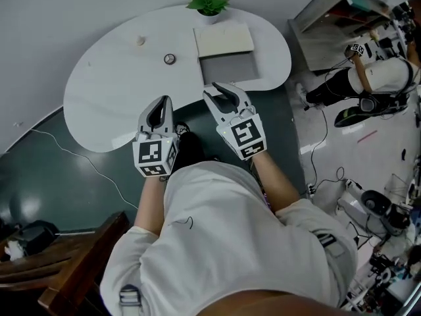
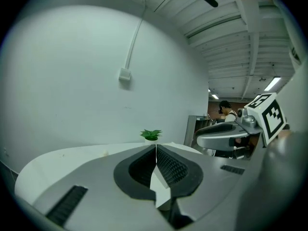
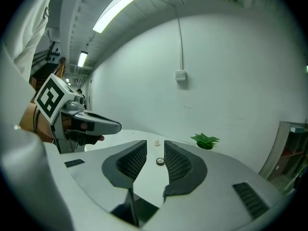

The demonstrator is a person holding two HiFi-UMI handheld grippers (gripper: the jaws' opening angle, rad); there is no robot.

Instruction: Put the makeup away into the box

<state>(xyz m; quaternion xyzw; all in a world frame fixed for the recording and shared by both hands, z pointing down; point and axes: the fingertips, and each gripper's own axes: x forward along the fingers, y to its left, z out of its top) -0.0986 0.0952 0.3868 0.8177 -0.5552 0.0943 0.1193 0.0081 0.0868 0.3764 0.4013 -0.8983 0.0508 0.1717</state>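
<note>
Both empty at the table's point(image 1: 118, 91) near edge: my right gripper point(image 1: 217, 88) parted, left gripper point(image 1: 162, 102) clenched; the compact point(image 1: 170, 58) lies ahead, framed between the right's jaws.

White curved table point(image 1: 112, 104), dark floor point(image 1: 46, 176), grey wall point(image 1: 66, 5).

Tiny pale item point(image 1: 140, 41), too small for identification.

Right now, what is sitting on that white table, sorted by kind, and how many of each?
potted plant: 1
box: 1
round compact: 1
small pale item, too small to identify: 1
Total: 4
</note>
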